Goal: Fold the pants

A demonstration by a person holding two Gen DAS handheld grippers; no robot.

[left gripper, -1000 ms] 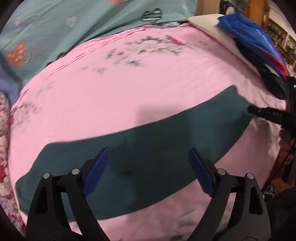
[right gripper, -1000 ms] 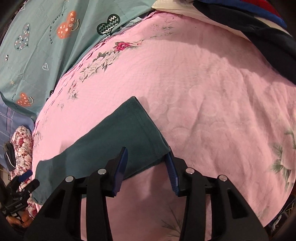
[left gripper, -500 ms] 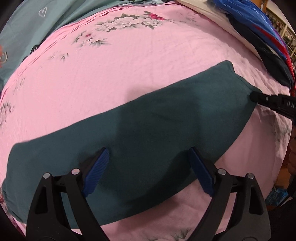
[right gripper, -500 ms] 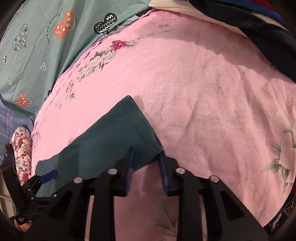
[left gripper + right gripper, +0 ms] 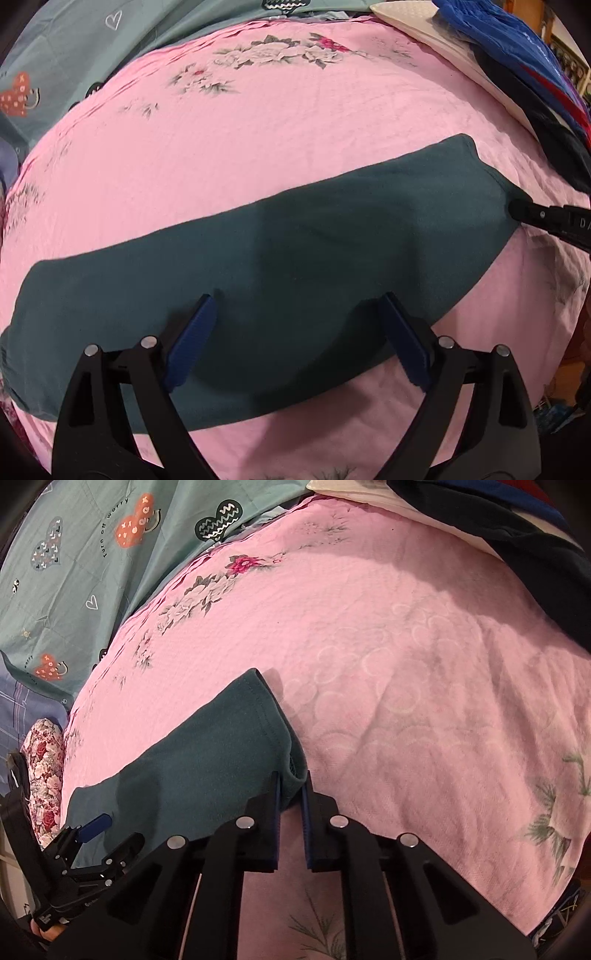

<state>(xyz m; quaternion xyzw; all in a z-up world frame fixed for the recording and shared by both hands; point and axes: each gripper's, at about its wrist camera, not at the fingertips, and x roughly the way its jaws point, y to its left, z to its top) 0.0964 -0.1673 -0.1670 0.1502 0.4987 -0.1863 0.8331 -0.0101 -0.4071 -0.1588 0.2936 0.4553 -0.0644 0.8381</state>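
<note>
Dark teal knit pants (image 5: 314, 258) lie flat in a long band across the pink floral bedspread (image 5: 295, 129). Right claw (image 5: 291, 794) has just been closing and now pinches the hemmed corner of the pants between its blue pads. Left claw (image 5: 295, 332) hangs over the middle of the pants, spread wide, holding nothing.

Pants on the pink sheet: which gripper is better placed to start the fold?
Right. The right gripper has just closed on the pants corner; the left gripper hangs open above the middle.
</note>
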